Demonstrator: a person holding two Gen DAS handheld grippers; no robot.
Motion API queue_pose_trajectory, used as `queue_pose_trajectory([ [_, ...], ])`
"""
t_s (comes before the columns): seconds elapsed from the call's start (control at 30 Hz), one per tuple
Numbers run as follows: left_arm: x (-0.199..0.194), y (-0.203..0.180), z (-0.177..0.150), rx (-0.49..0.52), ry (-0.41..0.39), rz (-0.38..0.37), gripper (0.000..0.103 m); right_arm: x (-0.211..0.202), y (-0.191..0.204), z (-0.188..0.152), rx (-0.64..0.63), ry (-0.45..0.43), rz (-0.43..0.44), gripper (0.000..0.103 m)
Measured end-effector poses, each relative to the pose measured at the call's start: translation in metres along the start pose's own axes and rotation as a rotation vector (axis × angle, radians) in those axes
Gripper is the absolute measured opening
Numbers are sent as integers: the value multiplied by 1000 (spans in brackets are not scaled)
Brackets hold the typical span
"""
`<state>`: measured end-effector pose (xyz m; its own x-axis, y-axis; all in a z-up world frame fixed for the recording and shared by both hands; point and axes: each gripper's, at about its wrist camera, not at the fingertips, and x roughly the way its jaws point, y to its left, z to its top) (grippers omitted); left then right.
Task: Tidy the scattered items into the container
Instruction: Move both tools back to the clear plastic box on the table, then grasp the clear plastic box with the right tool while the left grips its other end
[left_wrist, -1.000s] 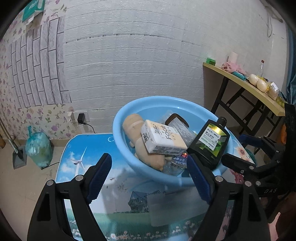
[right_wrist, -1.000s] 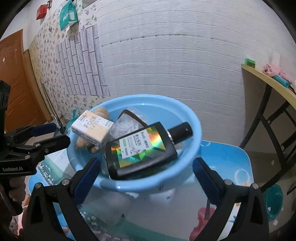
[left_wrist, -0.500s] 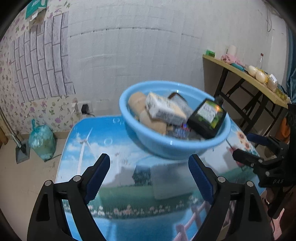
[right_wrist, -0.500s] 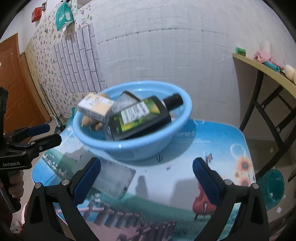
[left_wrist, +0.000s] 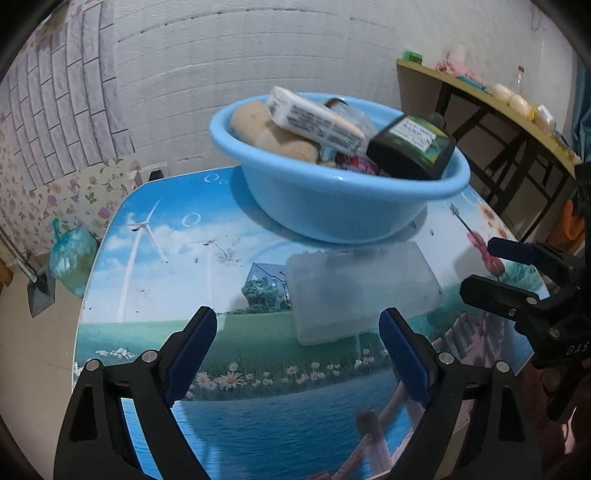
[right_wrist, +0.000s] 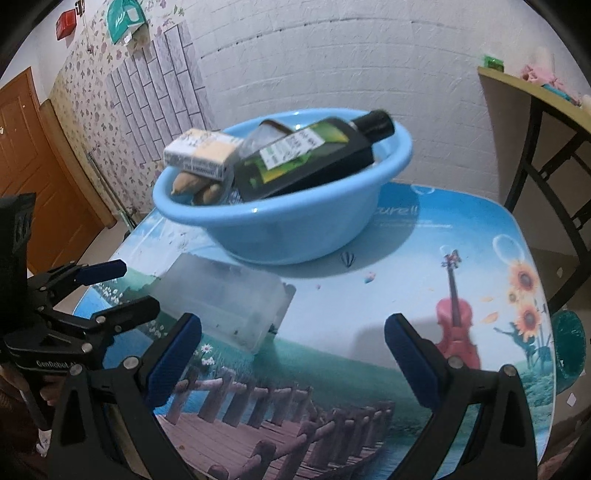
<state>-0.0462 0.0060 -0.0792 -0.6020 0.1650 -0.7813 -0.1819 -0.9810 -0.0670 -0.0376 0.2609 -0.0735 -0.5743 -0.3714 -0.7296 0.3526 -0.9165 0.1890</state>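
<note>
Printed scenery covers the tabletop (right_wrist: 406, 266), where the blue basin (right_wrist: 295, 229) holds the dark bottle (right_wrist: 306, 158), soap box (right_wrist: 201, 153) and the rest. Just beside it lies a frosted plastic case (left_wrist: 360, 288). Left gripper (left_wrist: 297, 354) and right gripper (right_wrist: 291, 354) hover spread and empty; I'd approach the case squarely.

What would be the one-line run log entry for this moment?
left gripper: open, empty | right gripper: open, empty | blue basin: holds dark bottle, box | clear lid: on table
</note>
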Motion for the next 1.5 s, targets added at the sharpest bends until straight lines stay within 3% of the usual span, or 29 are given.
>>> queue_pose_trajectory([
  [0.73,36,-14,3,44,79,-81,91,46,9,4,54,104,100,102],
  [1.3,45,-36,4,119,72,-112,98,68,39,18,8,138,204,102],
  [1.5,43,-34,5,37,63,-124,100,68,44,20,35,152,194,102],
])
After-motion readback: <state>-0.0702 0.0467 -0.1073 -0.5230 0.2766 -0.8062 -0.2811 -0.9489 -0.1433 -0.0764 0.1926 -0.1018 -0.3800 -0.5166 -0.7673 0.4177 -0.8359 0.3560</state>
